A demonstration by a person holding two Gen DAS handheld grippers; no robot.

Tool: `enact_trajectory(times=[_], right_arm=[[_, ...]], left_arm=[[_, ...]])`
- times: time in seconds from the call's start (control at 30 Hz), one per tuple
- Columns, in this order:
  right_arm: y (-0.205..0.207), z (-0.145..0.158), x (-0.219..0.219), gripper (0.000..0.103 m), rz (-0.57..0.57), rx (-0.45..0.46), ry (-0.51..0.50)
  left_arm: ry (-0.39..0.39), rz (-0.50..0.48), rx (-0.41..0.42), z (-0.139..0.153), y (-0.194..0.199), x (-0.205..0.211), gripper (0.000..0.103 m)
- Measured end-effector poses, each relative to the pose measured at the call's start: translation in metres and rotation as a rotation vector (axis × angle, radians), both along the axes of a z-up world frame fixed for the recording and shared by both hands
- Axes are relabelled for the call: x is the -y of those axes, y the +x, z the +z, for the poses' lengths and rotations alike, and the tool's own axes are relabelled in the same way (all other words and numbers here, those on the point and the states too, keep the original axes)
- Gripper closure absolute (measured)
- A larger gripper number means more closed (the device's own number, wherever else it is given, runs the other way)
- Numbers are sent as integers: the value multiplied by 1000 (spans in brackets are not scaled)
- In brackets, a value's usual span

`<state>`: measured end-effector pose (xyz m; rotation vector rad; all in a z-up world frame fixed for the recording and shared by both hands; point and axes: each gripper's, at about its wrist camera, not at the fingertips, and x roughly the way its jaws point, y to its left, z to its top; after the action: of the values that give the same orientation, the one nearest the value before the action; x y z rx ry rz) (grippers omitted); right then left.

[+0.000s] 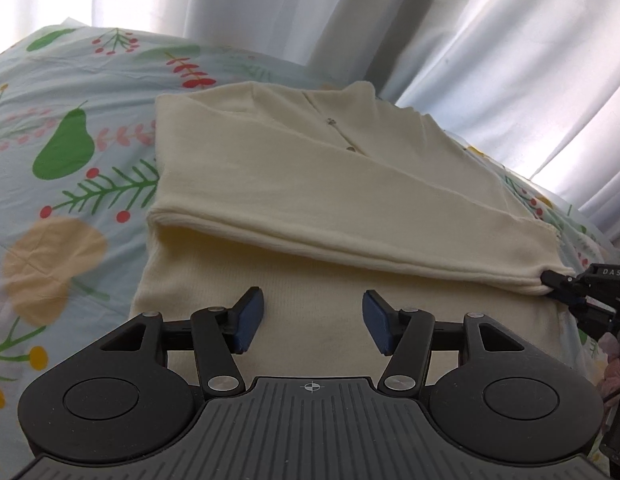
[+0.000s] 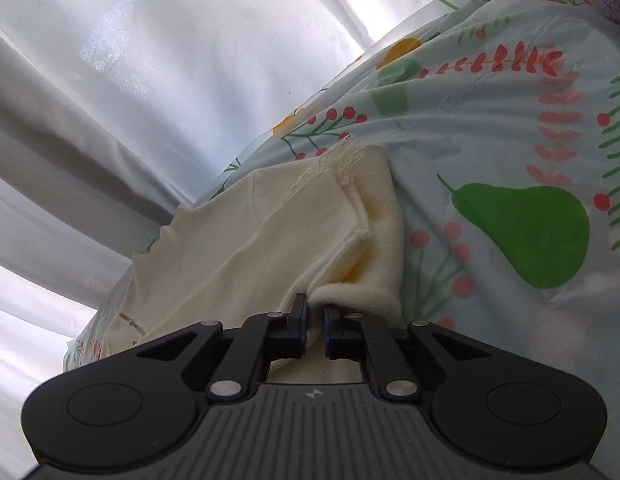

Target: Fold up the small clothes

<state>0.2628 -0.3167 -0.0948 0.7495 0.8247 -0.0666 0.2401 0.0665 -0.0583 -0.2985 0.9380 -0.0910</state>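
Observation:
A cream knit garment (image 1: 310, 184) with small buttons (image 1: 351, 148) lies on the bed, its upper part folded over the lower part. My left gripper (image 1: 312, 312) hovers open over the garment's near part, with bare cloth showing between its blue pads and nothing gripped. At the right end of the fold my right gripper (image 1: 550, 282) pinches the folded edge. In the right wrist view the right gripper (image 2: 316, 304) is shut on a bunched corner of the garment (image 2: 270, 240), whose layers spread away from the fingers.
The bedsheet (image 1: 70, 140) is pale blue with printed pears, berries and leaves, and runs wide on the left. White curtains (image 1: 270, 0) hang close behind the bed. A pink-purple knit sleeve (image 1: 618, 364) shows at the right edge.

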Motion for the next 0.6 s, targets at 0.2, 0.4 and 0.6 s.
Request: enact_trajectory(times=[0.2, 0.4, 0.6], right_arm=[[4, -2, 4, 95, -13, 8, -26], [-16, 9, -2, 86, 98, -13, -47], [-26, 31, -5, 86, 159, 40, -22]], left_arm=[[23, -13, 5, -1, -1, 3, 42], [13, -3, -17, 9, 0, -3, 43], [-30, -10, 60, 37, 7, -14, 40]])
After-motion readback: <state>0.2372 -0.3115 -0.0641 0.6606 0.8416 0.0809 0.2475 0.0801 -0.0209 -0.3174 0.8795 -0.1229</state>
